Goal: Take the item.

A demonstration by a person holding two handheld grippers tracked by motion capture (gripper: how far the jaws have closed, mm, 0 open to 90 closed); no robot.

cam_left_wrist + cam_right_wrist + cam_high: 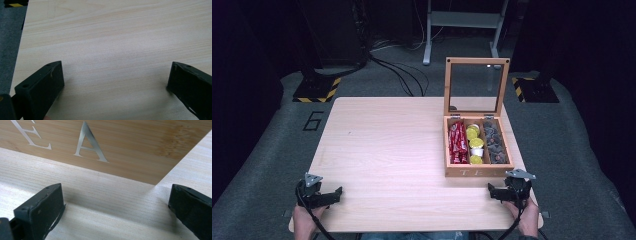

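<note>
A wooden tea box stands at the right of the light wood table. Its glass lid is raised upright. Inside are red packets on the left, yellow capsules in the middle and dark grey pieces on the right. My right gripper is open just in front of the box. Between its jaws lies bare table, and past them is the box's front wall with silver letters. My left gripper is open at the table's near left corner, with nothing but table between its jaws.
Grey carpet surrounds the table, and the table's left edge lies close to my left gripper. Beyond the table are black stand bases with yellow-black tape, cables and a white frame.
</note>
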